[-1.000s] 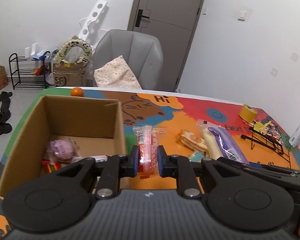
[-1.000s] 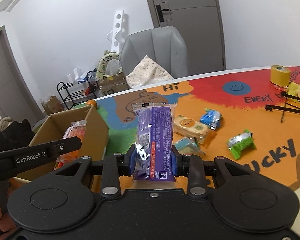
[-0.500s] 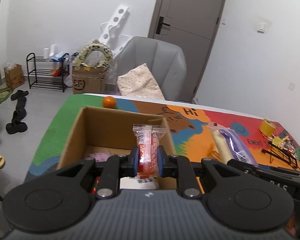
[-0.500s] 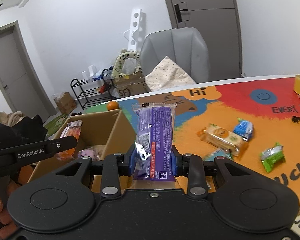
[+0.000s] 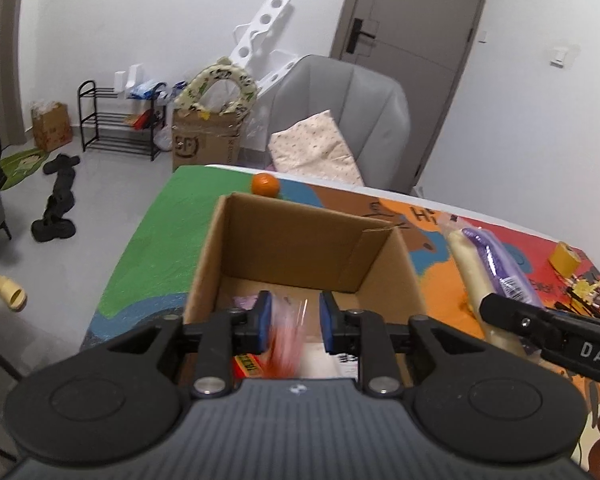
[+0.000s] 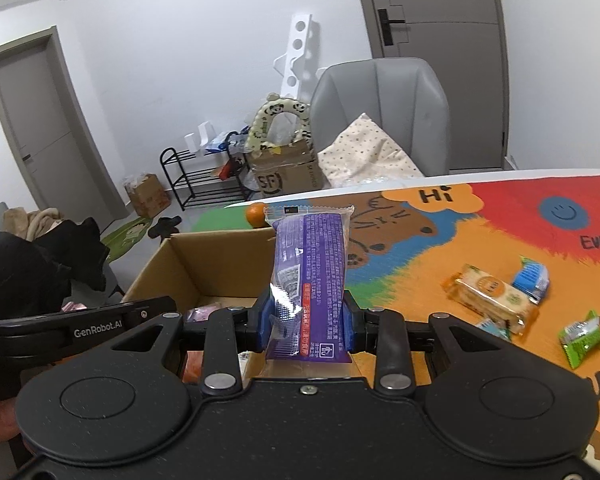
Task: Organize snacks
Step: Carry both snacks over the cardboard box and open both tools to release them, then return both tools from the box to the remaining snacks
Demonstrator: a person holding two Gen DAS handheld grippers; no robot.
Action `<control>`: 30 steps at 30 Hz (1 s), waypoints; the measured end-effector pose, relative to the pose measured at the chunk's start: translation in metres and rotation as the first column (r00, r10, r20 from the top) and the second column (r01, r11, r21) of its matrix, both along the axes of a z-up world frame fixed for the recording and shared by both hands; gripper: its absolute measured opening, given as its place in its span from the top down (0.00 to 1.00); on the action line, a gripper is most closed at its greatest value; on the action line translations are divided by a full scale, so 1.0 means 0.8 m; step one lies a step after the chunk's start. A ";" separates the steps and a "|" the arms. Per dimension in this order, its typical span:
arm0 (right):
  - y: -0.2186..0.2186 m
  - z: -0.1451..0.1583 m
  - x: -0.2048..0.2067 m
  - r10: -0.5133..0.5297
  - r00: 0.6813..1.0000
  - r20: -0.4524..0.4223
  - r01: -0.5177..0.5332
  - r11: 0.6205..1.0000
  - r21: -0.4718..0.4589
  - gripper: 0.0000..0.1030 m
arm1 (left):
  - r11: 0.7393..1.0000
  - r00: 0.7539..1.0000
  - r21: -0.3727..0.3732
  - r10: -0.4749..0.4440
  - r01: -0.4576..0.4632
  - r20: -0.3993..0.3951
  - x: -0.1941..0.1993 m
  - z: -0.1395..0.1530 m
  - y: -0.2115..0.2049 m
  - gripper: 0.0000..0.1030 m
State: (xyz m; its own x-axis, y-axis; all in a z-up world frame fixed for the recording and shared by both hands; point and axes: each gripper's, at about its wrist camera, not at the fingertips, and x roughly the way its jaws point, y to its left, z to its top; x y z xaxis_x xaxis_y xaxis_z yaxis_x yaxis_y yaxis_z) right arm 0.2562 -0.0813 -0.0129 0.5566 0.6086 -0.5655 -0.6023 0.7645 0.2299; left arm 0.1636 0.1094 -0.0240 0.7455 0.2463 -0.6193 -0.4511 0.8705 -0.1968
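cardboard box (image 5: 308, 256), brown and open-topped, stands on the colourful cartoon table mat (image 5: 168, 224), with a round orange fruit (image 5: 265, 185) on the mat just behind its far wall. left gripper (image 5: 293, 322), black with blue pads, hangs over the near part of the box and its jaws are opening; a red and clear snack packet (image 5: 288, 340) shows as a blur between them, with a gap at the right pad, and whether the left pad touches it cannot be told. small wrapped snacks lie on the box floor, among them a pale pink one (image 5: 244, 302).

right gripper (image 6: 306, 322) is clamped on a long purple snack packet (image 6: 312, 276), which stands upright between its pads, beside the right wall of the box (image 6: 204, 264). on the orange part of the mat (image 6: 420, 280) to its right lie loose snacks: a beige biscuit packet (image 6: 488, 292), a blue wrapped snack (image 6: 534, 278) touching it, and a green wrapped snack (image 6: 580, 338) a little apart. a grey upholstered chair (image 6: 384, 108) with a spotted cream cushion (image 6: 370, 156) stands behind the table.
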 end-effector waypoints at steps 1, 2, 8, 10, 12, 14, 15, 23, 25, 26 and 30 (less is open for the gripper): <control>0.004 0.001 -0.001 0.005 1.000 0.001 -0.005 1.000 -0.001 0.70 | 1.000 1.000 0.000 0.006 -0.006 0.003 -0.002 0.001 0.003 0.76; 0.008 0.001 -0.001 0.011 1.000 0.002 -0.011 1.000 -0.001 0.70 | 1.000 1.000 -0.002 0.010 -0.010 0.007 -0.006 0.001 0.007 0.73; 0.031 0.001 -0.007 0.040 0.999 0.000 -0.040 0.999 -0.013 0.70 | 1.000 0.999 -0.012 0.029 -0.029 0.028 -0.021 0.008 0.021 0.56; 0.039 0.002 -0.007 0.046 0.999 0.000 -0.046 0.999 -0.010 0.70 | 1.000 0.999 -0.013 0.028 -0.027 0.035 -0.026 0.011 0.024 0.53; 0.044 0.004 -0.009 0.058 0.998 0.005 -0.058 0.998 0.007 0.69 | 0.999 0.999 -0.019 0.026 -0.026 0.037 -0.027 0.013 0.027 0.50; 0.046 0.006 -0.010 0.073 0.997 0.009 -0.073 0.997 0.027 0.67 | 0.999 0.999 -0.020 0.028 -0.027 0.038 -0.029 0.015 0.029 0.48; 0.044 0.007 -0.009 0.071 0.997 0.007 -0.072 0.996 0.044 0.60 | 0.999 0.999 -0.019 0.027 -0.027 0.038 -0.030 0.016 0.029 0.47; 0.012 0.005 -0.011 0.025 1.000 0.002 -0.025 0.998 0.051 0.37 | 1.000 0.999 0.001 0.027 -0.027 0.046 -0.032 0.018 0.019 0.25; 0.000 0.003 -0.011 0.004 1.000 0.002 -0.004 0.999 0.051 0.27 | 1.000 0.998 0.001 0.024 -0.024 0.050 -0.031 0.018 0.015 0.22; -0.005 0.001 -0.011 -0.004 1.000 0.002 0.004 0.999 0.051 0.26 | 1.000 0.999 0.005 0.021 -0.021 0.049 -0.029 0.018 0.011 0.21; -0.028 -0.003 -0.008 -0.048 0.999 -0.009 0.048 0.997 0.054 0.16 | 1.000 0.999 0.017 -0.003 0.003 0.045 -0.023 0.017 -0.007 0.18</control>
